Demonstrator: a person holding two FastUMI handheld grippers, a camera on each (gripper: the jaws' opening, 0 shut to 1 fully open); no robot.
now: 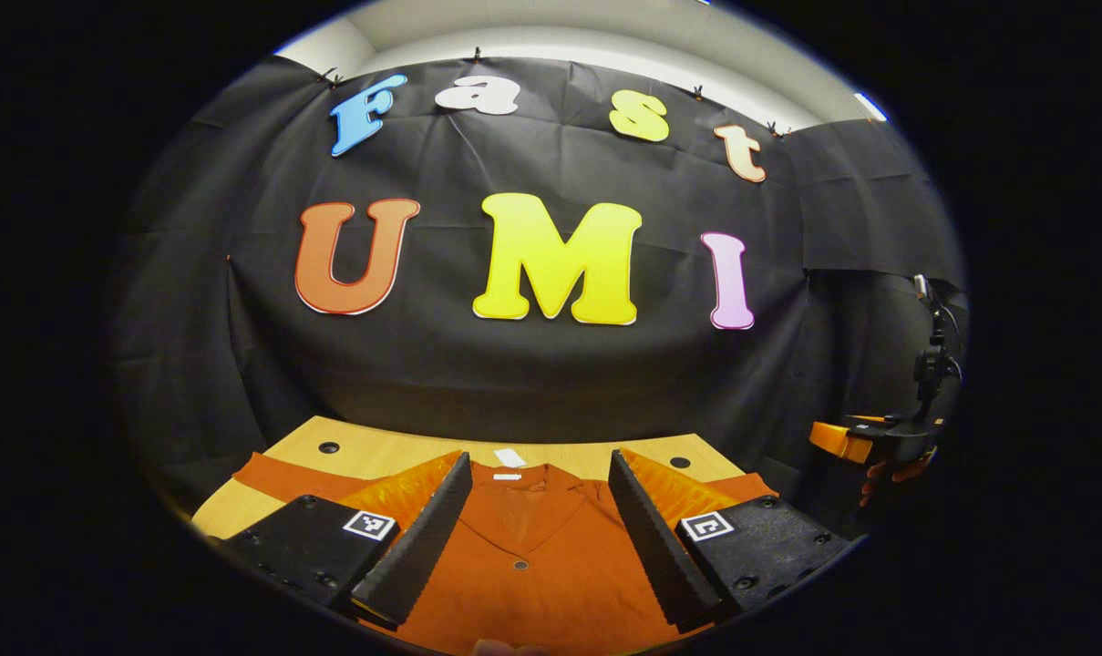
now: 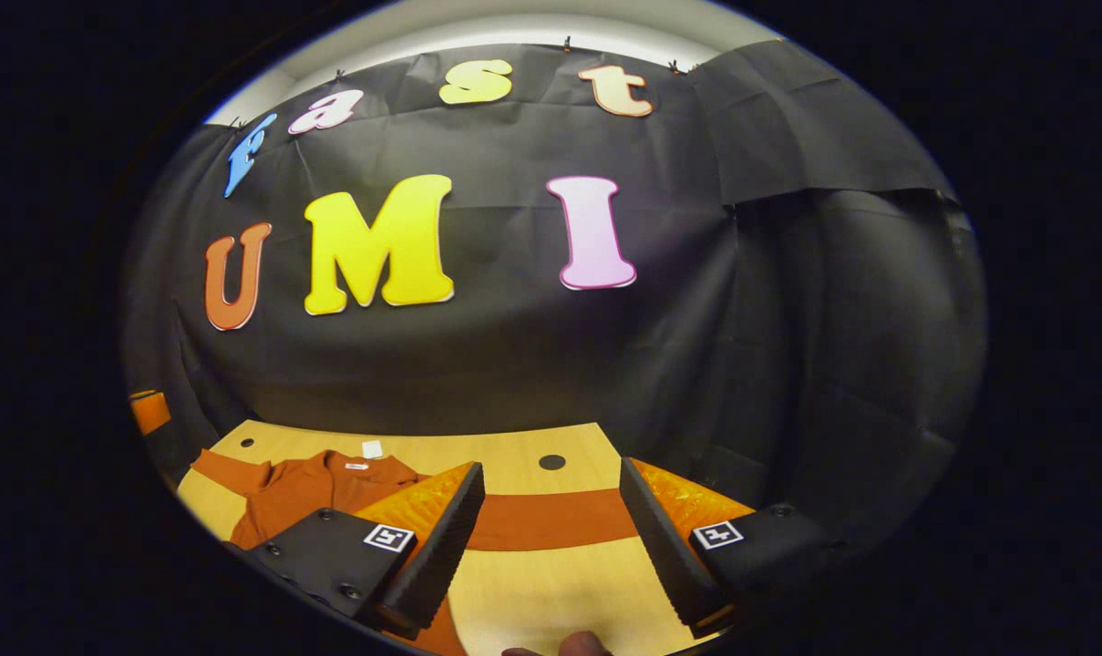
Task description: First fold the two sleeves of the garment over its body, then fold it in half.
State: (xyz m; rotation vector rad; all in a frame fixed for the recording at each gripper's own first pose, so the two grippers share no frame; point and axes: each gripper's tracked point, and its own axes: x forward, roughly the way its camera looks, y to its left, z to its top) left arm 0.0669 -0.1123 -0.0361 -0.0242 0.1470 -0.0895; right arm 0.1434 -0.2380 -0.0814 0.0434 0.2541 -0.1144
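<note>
A rust-orange buttoned garment (image 1: 523,583) lies flat on the wooden table (image 1: 377,451), collar toward the wall with a white tag (image 1: 509,458). Its sleeves spread out to the left (image 1: 277,476) and to the right (image 1: 749,485). My left gripper (image 1: 540,469) hangs open above the garment's chest, with the collar showing between its fingers. In the right gripper view the garment's body (image 2: 318,492) lies at the left and one sleeve (image 2: 551,519) stretches across the table. My right gripper (image 2: 551,476) is open above that sleeve, holding nothing. The right gripper (image 1: 856,439) also appears far right in the left gripper view, held by a hand.
The black cloth wall stands close behind the table's far edge. Round holes (image 2: 551,462) mark the tabletop near the back. Bare wood (image 2: 551,592) lies in front of the outstretched sleeve. A camera stand (image 1: 933,364) rises at the right.
</note>
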